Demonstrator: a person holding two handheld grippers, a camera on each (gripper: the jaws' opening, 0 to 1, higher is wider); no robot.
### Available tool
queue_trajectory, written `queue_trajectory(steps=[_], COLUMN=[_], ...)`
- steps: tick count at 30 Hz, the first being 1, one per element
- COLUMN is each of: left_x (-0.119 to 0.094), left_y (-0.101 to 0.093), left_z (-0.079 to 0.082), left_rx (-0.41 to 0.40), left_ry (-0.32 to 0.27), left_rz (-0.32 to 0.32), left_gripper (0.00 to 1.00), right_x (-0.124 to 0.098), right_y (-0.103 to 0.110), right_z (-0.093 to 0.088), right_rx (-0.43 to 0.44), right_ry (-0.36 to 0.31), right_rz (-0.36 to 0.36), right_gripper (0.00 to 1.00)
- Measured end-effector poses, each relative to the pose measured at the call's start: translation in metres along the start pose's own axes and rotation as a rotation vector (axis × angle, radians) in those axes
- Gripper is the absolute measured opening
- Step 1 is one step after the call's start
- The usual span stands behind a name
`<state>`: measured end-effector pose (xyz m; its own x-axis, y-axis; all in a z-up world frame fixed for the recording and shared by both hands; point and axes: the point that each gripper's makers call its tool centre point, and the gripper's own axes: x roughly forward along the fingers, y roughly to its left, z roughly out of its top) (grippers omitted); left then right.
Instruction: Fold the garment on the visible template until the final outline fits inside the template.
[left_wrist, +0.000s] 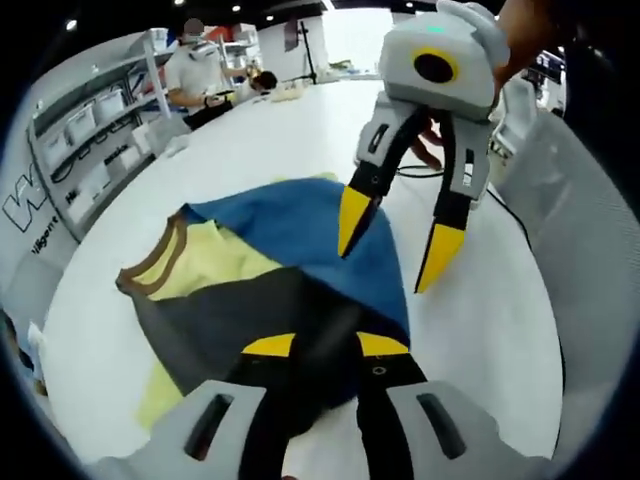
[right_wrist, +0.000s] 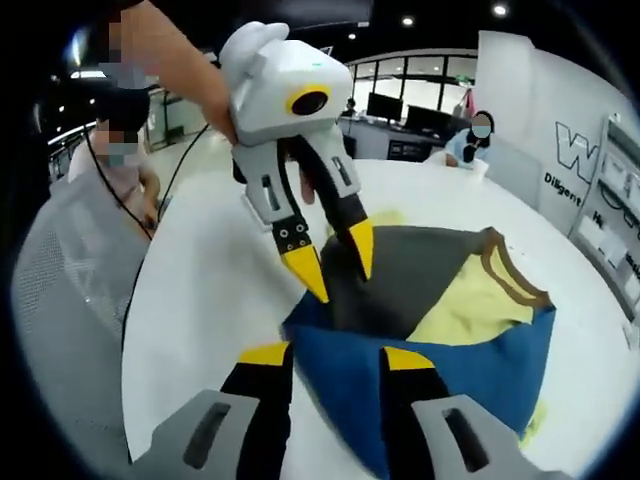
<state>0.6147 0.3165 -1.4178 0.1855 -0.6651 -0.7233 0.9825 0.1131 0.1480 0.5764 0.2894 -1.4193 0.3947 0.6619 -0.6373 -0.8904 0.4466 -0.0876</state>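
The garment (left_wrist: 290, 270), a piece of blue, dark grey and pale yellow panels with a brown ribbed collar (left_wrist: 150, 265), lies partly folded on the white round desk (left_wrist: 480, 320).

Your left claw (left_wrist: 325, 350) sits at the grey edge nearest you with its yellow-tipped jaws a little apart and dark cloth between them; whether they actually pinch it, you cannot tell from here. In the right gripper view it (right_wrist: 335, 265) reaches down onto the grey panel.

Your right claw (right_wrist: 325, 358) stands open, its tips over the blue edge of the garment (right_wrist: 430, 330), holding nothing. In the left gripper view it (left_wrist: 395, 250) hangs spread above the blue fold, with your hand behind it.

A black cable (left_wrist: 520, 215) trails across the desk beside the right claw. A grey mesh chair back (right_wrist: 70, 300) stands at the desk's edge. Shelves of white bins (left_wrist: 95, 140) line one wall. On the wall panel (right_wrist: 575, 160) you can read a large "W" and what looks like "Diligent". People (left_wrist: 195, 75) stand or sit at the far side.
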Motion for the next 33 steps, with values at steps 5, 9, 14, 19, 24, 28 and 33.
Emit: queue_trajectory(steps=[5, 9, 14, 19, 24, 28, 33], left_x=[0.002, 0.003, 0.005, 0.008, 0.008, 0.005, -0.003], left_y=[-0.001, -0.002, -0.003, -0.001, -0.001, 0.000, 0.011], left_z=[-0.001, -0.002, -0.004, -0.006, -0.007, -0.008, -0.002], left_rx=[0.005, 0.013, 0.010, -0.007, -0.019, -0.042, -0.094], left_ry=[0.003, 0.012, 0.022, 0.029, 0.040, 0.043, 0.012], left_rz=[-0.011, -0.014, -0.022, -0.022, -0.023, -0.025, 0.005], left_gripper=[0.18, 0.14, 0.10, 0.08, 0.07, 0.06, 0.06], right_x=[0.007, 0.009, 0.011, 0.011, 0.009, 0.001, -0.013], right_y=[0.009, 0.007, 0.003, 0.002, 0.000, -0.003, -0.012], right_z=[-0.008, -0.008, -0.009, -0.013, -0.013, -0.007, 0.000], right_rx=[-0.042, -0.057, -0.073, -0.086, -0.070, -0.080, -0.093], right_ry=[0.031, 0.034, 0.043, 0.057, 0.058, 0.050, 0.033], right_rz=[0.022, 0.017, 0.013, 0.008, 0.004, -0.003, -0.021], right_gripper=[0.20, 0.15, 0.06, 0.00, 0.00, 0.00, 0.00])
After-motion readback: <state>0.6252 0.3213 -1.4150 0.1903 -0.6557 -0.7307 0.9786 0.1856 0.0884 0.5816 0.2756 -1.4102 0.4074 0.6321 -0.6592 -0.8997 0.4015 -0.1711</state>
